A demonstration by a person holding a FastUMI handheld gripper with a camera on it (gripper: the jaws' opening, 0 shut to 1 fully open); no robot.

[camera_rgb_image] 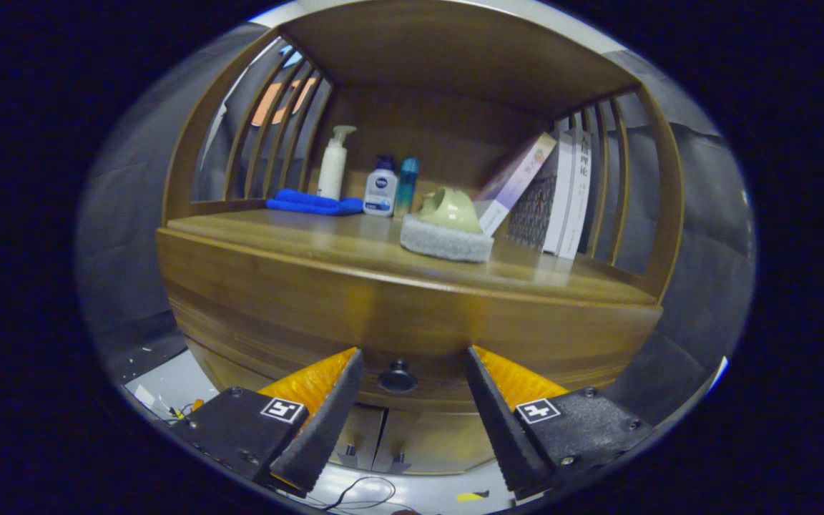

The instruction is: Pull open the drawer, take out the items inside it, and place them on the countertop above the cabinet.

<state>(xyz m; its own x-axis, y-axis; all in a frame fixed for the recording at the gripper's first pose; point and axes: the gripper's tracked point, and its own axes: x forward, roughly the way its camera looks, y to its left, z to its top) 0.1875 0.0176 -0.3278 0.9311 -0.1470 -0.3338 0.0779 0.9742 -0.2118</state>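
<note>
drawer shut, contents hidden, front blurred

- My gripper is level and faces straight ahead.
- I have both fingers spread wide apart, with a clear gap between the tips.
- Nothing is clamped; the ridged inner pads face each other across that gap.
- Each finger's black base carries a small square marker, with orange housing just behind.
</note>
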